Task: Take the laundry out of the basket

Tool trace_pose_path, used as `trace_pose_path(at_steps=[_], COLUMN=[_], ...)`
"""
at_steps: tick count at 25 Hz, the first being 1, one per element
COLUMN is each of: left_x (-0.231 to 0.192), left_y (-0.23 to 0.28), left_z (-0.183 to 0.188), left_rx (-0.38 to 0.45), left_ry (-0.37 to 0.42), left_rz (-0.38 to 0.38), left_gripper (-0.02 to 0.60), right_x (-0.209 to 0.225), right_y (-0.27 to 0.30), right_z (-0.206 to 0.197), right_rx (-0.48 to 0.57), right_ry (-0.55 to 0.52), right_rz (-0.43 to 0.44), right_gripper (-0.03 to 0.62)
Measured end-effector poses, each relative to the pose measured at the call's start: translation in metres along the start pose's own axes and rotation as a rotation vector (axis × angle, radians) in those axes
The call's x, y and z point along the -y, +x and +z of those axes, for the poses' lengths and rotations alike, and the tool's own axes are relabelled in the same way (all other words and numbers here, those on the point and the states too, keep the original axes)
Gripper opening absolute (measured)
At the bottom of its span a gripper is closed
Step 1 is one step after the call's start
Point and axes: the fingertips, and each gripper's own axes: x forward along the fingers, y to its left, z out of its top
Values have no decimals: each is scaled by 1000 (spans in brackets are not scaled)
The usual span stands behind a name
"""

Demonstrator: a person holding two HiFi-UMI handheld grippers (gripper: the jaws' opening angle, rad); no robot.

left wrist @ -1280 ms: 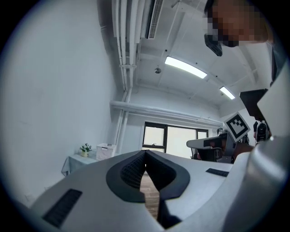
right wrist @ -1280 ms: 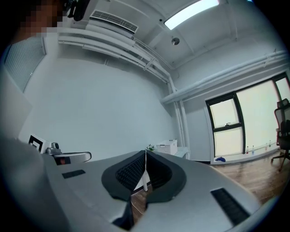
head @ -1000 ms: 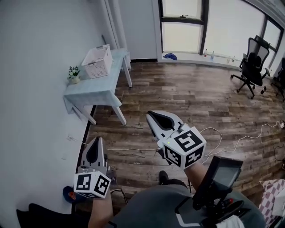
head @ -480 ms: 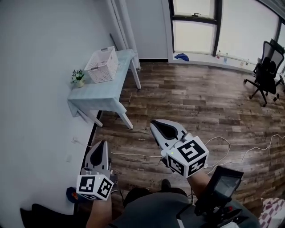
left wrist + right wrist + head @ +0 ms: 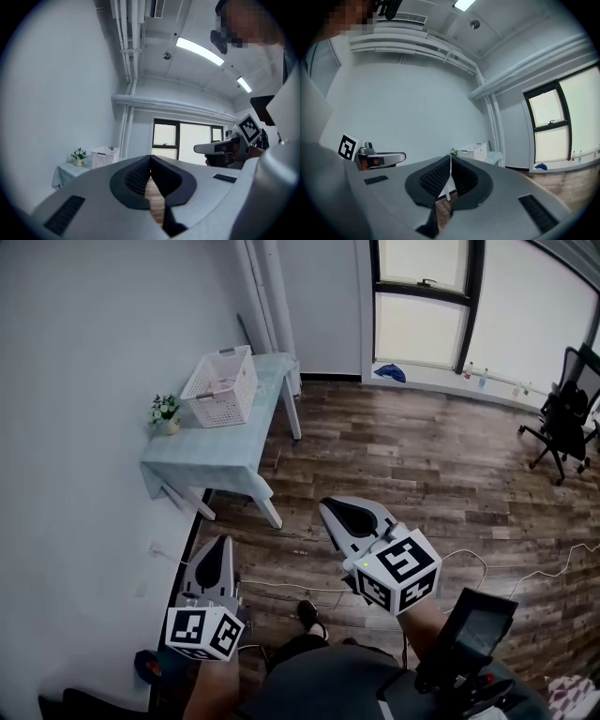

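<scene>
My left claw (image 5: 221, 542) is low in the lower left of the head view, its jaws pressed together with nothing between them. My right claw (image 5: 328, 507), nearer the middle of the frame, is also closed tight and empty. Both point out over the dark wooden plank floor (image 5: 422, 456). The white lattice plastic laundry basket (image 5: 225, 395) stands in the upper left of the frame, on the narrow worktop draped in pale blue cloth (image 5: 211, 446), well apart from both claws. A small potted plant with white flowers (image 5: 165, 412) stands just left of the basket on the same worktop, close to the white wall (image 5: 75, 381). What lies inside the basket is too small to make out
</scene>
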Motion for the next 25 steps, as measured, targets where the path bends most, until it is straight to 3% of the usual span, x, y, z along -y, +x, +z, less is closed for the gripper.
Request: trace_pose_path(at_steps=[5,15,25], left_x=[-50,-132,-167], left_y=[39,102,151], left_z=[17,27,21], left_rx=[38,38,15], left_ry=[6,-4,-18], left_rz=[-14,-64,-87], left_gripper=[9,9,9], right_x=[3,22,46], right_y=[63,164,220], right_z=[15,33,34], right_rx=[-12,-25,-33], right_ry=[-33,-36,-33], right_rz=[2,-51,-55], right_gripper=[18,18,18])
